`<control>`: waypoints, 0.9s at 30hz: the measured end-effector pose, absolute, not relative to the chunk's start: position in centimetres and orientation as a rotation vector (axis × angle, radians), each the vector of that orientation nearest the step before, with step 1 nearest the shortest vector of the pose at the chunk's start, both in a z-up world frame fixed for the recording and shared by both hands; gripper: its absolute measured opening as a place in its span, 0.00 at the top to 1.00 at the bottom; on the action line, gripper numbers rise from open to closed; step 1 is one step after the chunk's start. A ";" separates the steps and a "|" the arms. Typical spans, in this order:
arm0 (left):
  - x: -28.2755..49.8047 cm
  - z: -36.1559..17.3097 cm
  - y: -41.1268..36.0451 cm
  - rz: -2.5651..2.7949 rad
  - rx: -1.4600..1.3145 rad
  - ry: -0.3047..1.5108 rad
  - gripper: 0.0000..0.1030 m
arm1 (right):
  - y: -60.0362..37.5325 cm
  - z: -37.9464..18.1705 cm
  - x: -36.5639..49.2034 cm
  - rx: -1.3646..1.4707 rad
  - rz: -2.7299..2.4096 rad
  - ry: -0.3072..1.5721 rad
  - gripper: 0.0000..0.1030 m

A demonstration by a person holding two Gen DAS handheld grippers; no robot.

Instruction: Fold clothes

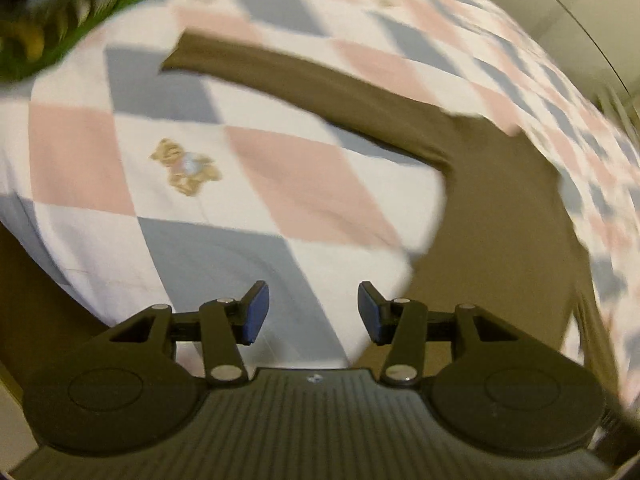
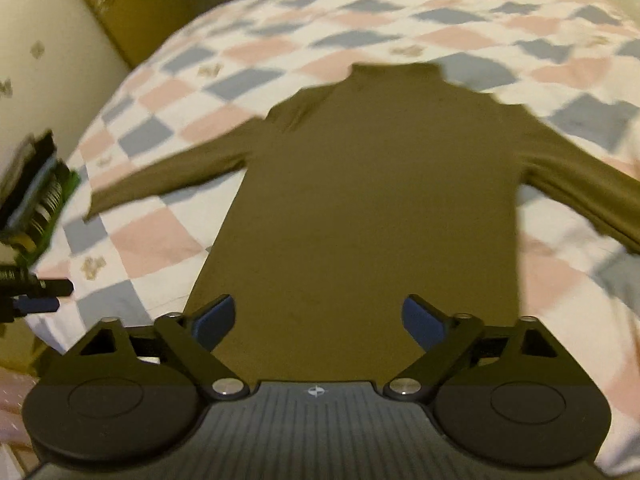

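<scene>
An olive-brown long-sleeved top (image 2: 372,200) is lying flat on a bed covered by a checked quilt (image 2: 168,92) of pink, grey-blue and white squares with small bear prints. Its high collar is pointing away, both sleeves are spreading outward, and its hem is reaching the near edge of the bed. The right claw (image 2: 319,320) is hovering over the hem with its jaws standing wide and nothing between them. The left claw (image 1: 313,312) is hanging partly open and empty over the quilt, just beside the top's side edge, below the outstretched sleeve.
</scene>
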State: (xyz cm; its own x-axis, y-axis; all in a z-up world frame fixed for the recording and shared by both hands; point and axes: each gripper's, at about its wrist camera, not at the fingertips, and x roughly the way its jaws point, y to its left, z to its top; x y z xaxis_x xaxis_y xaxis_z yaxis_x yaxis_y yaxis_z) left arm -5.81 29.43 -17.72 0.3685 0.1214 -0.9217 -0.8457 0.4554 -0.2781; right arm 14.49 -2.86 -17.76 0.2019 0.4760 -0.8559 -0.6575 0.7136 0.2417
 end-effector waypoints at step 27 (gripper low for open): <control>-8.0 -29.7 54.2 1.049 -1.348 0.492 0.41 | 31.6 -33.0 5.1 -1.095 1.372 0.115 0.50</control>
